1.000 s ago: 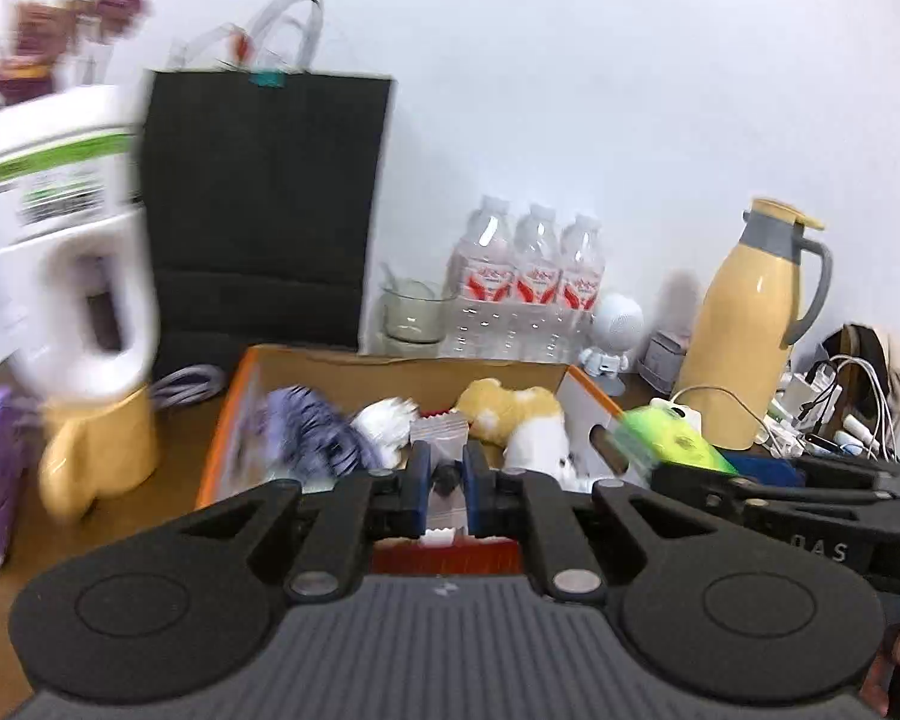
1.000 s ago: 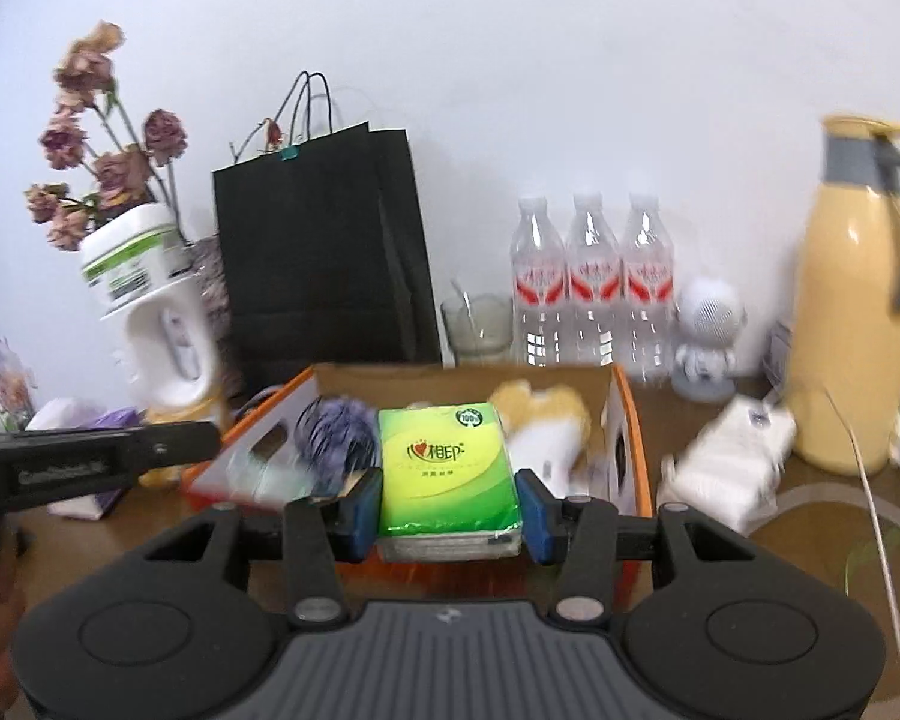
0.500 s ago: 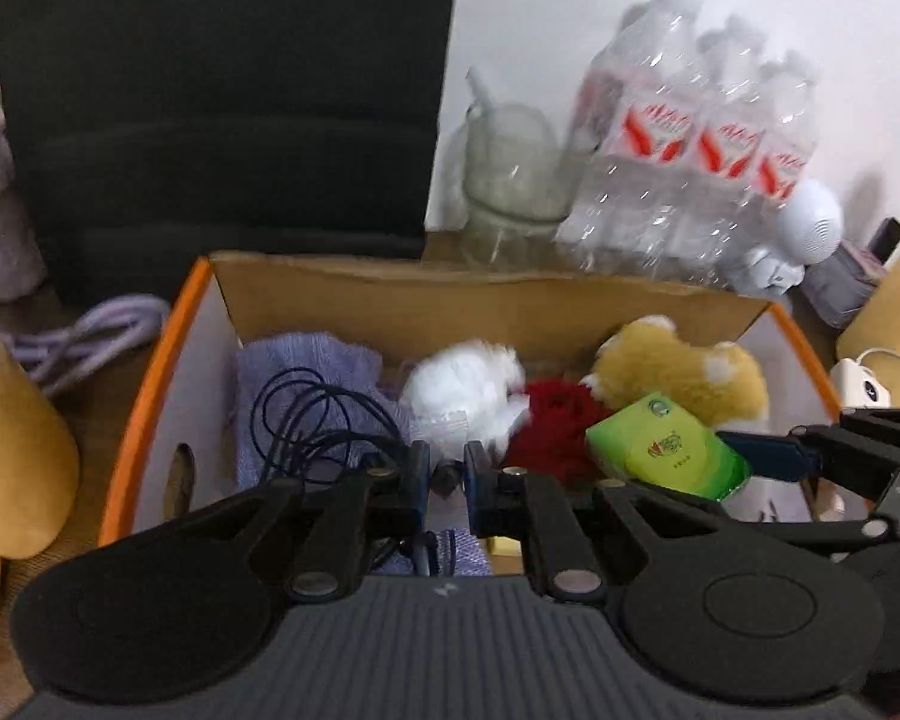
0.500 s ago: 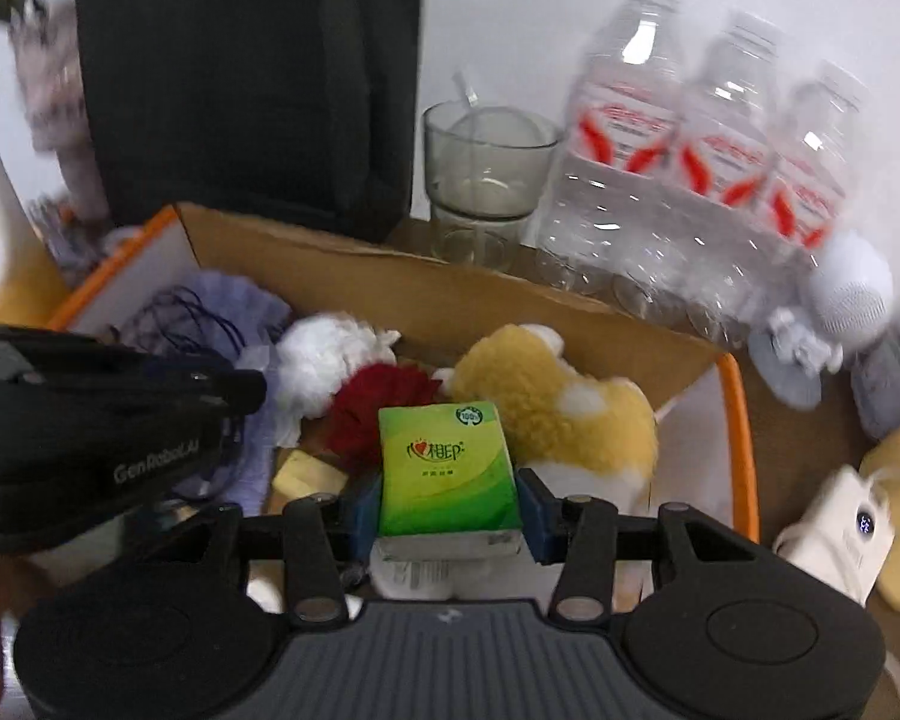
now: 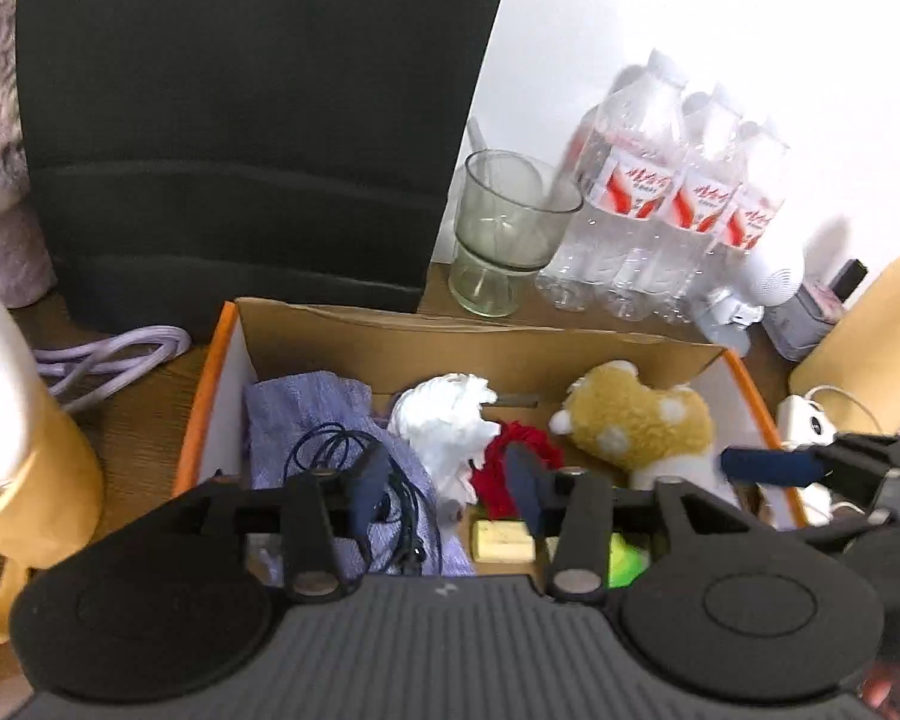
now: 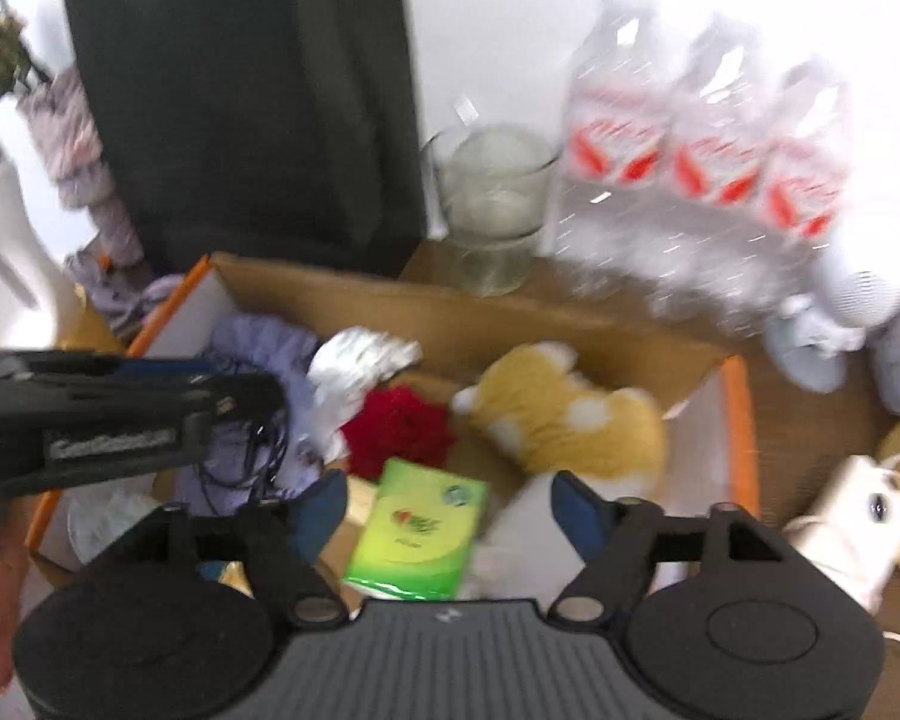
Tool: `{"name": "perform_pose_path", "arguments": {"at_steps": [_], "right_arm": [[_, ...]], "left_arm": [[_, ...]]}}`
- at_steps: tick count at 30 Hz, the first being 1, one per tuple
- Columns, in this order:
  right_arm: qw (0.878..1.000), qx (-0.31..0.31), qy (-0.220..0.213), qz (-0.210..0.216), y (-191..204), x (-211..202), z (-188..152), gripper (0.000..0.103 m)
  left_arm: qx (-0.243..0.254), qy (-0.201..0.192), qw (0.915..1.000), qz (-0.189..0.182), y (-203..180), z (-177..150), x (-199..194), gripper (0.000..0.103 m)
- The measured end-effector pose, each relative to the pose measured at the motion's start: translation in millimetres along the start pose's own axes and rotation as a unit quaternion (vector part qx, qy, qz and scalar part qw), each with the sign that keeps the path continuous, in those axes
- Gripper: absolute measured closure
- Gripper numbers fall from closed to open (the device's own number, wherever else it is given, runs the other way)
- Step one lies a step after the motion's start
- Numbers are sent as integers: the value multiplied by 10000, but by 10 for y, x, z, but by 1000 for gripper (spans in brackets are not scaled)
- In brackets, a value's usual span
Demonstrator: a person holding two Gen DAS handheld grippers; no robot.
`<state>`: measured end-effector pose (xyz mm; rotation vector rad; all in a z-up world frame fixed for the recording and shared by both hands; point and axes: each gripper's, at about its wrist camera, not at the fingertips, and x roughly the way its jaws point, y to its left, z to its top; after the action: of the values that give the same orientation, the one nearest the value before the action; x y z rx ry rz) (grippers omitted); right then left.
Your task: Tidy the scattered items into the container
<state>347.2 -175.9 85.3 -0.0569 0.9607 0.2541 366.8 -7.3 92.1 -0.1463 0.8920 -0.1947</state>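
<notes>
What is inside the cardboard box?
In the box: purple cloth with a dark cable on it, white fluff, a red item, a yellow plush and green tissues. The box floor beneath them is mostly covered.

Black hand-held gripper, blue fingertips

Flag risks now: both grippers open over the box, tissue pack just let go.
Tissue pack sits tilted between the open right gripper fingers; pulling back could snag it.
Black cable loops by the open left gripper; a finger may hook it.
Glass stands just behind the box; a forward move could tip it.
</notes>
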Motion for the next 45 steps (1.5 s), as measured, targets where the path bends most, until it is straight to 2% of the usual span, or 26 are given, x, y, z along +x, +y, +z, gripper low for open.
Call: {"name": "perform_pose_path", "arguments": {"at_steps": [1,5,7,11,18,21,26,30,34,39,45], "right_arm": [[10000,73,-17,-38,-30,-85,9,26],[9996,298,22,-19,-142,-304,36,24],[9992,386,108,37,-171,-376,11,23],[9980,582,257,13,-219,-473,-58,20],[9956,891,193,209,-300,-710,-228,18],[9969,775,-46,125,-229,-840,-304,13],[9957,768,-512,119,-161,-930,-484,12],[9918,887,-909,100,-135,-951,-664,12],[9876,830,-1335,-36,-73,-948,-915,11],[9845,854,-1530,-36,-47,-883,-1199,11],[9817,748,-1744,-183,16,-886,-1401,11]], "left_arm": [[-6,28,10000,17,0,5,-55,39],[55,164,9993,321,-31,-24,-243,22],[149,222,9987,441,-47,-49,-333,2],[273,392,9960,757,-98,-94,-503,0],[222,357,9935,1058,-171,-227,-731,0],[319,123,9928,1148,-249,-344,-839,0],[491,-530,9884,1339,-353,-595,-1034,0],[403,-1075,9814,1540,-382,-843,-1094,0],[442,-1627,9746,1476,-383,-1061,-1151,0],[480,-1710,9763,1238,-414,-1236,-1088,0],[479,-1958,9718,1223,-428,-1410,-1091,0]]}}
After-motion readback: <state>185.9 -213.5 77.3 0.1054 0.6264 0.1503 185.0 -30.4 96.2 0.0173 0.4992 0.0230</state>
